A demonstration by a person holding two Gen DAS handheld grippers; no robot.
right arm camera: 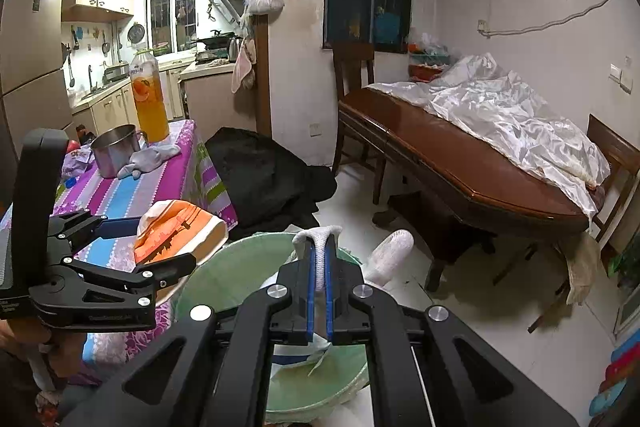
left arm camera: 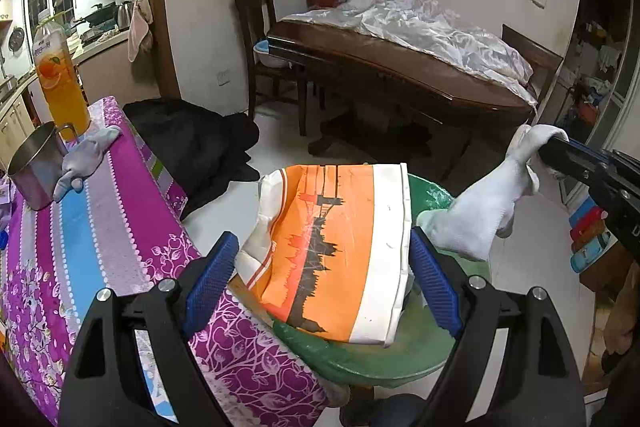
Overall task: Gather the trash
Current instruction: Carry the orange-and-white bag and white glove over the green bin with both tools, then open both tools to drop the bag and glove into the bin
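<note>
My left gripper [left arm camera: 322, 261] is shut on an orange and white paper bag [left arm camera: 332, 251] and holds it over the green bin [left arm camera: 400, 359] beside the table. In the right wrist view the bag [right arm camera: 180, 231] hangs at the bin's [right arm camera: 224, 275] left rim, in the left gripper [right arm camera: 160, 247]. My right gripper [right arm camera: 319, 259] is shut on a white sock [right arm camera: 390, 255] and holds it over the bin. The sock [left arm camera: 476, 219] also shows in the left wrist view, hanging from the right gripper [left arm camera: 548, 151].
A table with a purple flowered cloth [left arm camera: 104, 227] holds a steel pot [left arm camera: 36, 167], a grey sock [left arm camera: 86, 157] and an orange drink bottle [left arm camera: 60, 83]. Black cloth [left arm camera: 192, 143] lies on the floor. A wooden table [right arm camera: 460, 163] with white plastic sheet stands at right.
</note>
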